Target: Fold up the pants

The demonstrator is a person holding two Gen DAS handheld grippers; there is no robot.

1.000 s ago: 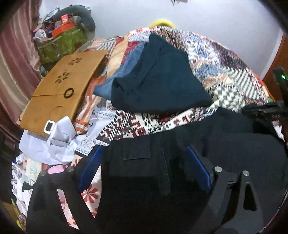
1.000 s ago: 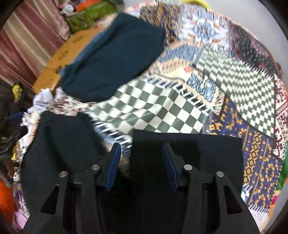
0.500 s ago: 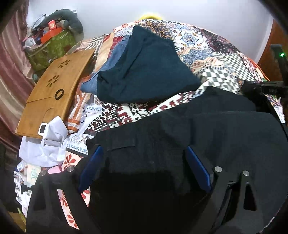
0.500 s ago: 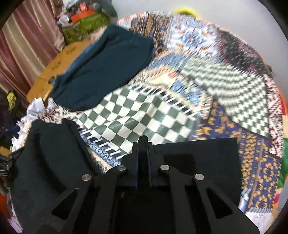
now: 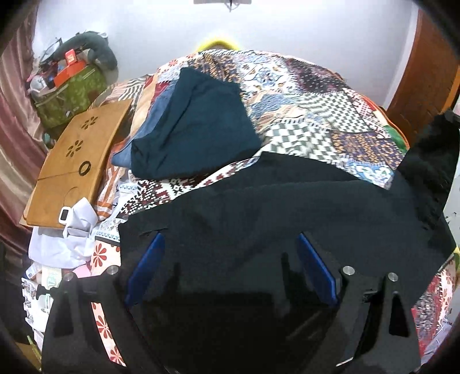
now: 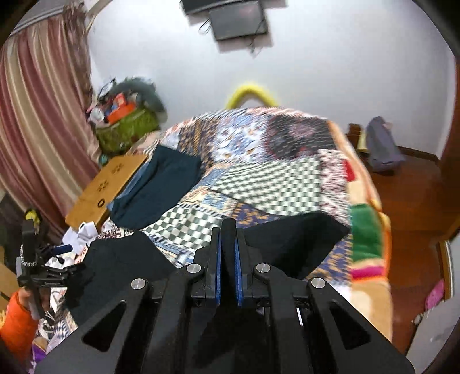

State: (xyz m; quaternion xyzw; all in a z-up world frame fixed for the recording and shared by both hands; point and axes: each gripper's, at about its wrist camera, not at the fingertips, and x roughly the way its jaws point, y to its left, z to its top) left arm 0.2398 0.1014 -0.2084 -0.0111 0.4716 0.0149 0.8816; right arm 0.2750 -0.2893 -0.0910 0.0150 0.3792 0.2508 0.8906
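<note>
patchwork quilt (image 5: 302,95) | wooden lap tray (image 5: 74,161) | green bag (image 6: 126,129) | curtain (image 6: 40,115)

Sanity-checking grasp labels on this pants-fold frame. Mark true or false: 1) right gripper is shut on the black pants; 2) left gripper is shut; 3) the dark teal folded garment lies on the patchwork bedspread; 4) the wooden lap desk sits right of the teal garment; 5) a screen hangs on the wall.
1) True: the right gripper is clamped on the black pants.
2) False: the left gripper is open, its pads spread over the pants.
3) True: the dark teal folded garment lies on the patchwork bedspread.
4) False: the wooden lap desk sits to its left.
5) True: the screen is high on the wall.
</note>
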